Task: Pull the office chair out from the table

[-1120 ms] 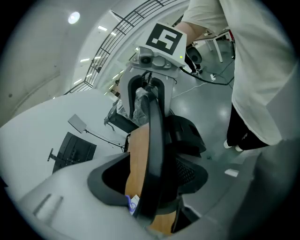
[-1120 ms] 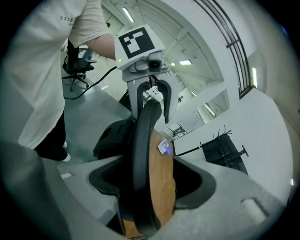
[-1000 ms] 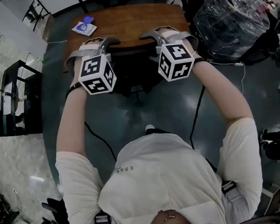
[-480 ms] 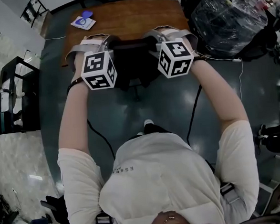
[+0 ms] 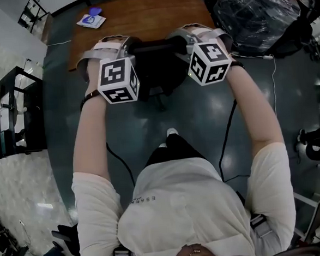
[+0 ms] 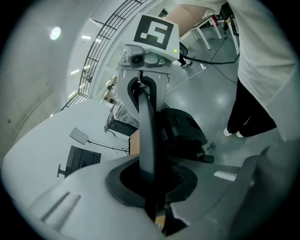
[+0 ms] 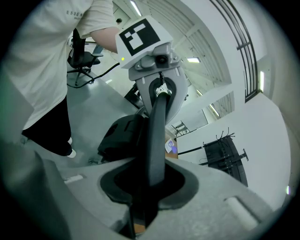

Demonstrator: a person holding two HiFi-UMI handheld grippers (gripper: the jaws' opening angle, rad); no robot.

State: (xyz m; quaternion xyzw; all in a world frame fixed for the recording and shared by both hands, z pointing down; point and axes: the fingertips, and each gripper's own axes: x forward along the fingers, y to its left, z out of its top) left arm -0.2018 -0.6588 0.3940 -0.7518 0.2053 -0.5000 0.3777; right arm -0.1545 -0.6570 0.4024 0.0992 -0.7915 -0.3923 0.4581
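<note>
A black office chair (image 5: 158, 70) stands in front of the brown wooden table (image 5: 141, 16), its back toward me. My left gripper (image 5: 126, 45) grips the left end of the backrest's top edge; its jaws are still closing, and the pads press on that edge. My right gripper (image 5: 180, 37) is shut on the right end. In the left gripper view the thin black backrest edge (image 6: 147, 136) runs out from my left gripper (image 6: 150, 187) to the right gripper (image 6: 147, 86). The right gripper view mirrors this: the backrest edge (image 7: 157, 140) runs from my right gripper (image 7: 149, 187) to the left gripper (image 7: 161, 91).
A blue and white packet (image 5: 90, 19) lies on the table's far left corner. A plastic-wrapped bundle (image 5: 256, 14) stands at the right, a black metal frame (image 5: 16, 107) at the left. Cables (image 5: 226, 131) trail over the grey floor. My foot (image 5: 171, 134) is just behind the chair.
Both grippers have come toward me and the chair has come with them, so more of it stands out from under the table's edge.
</note>
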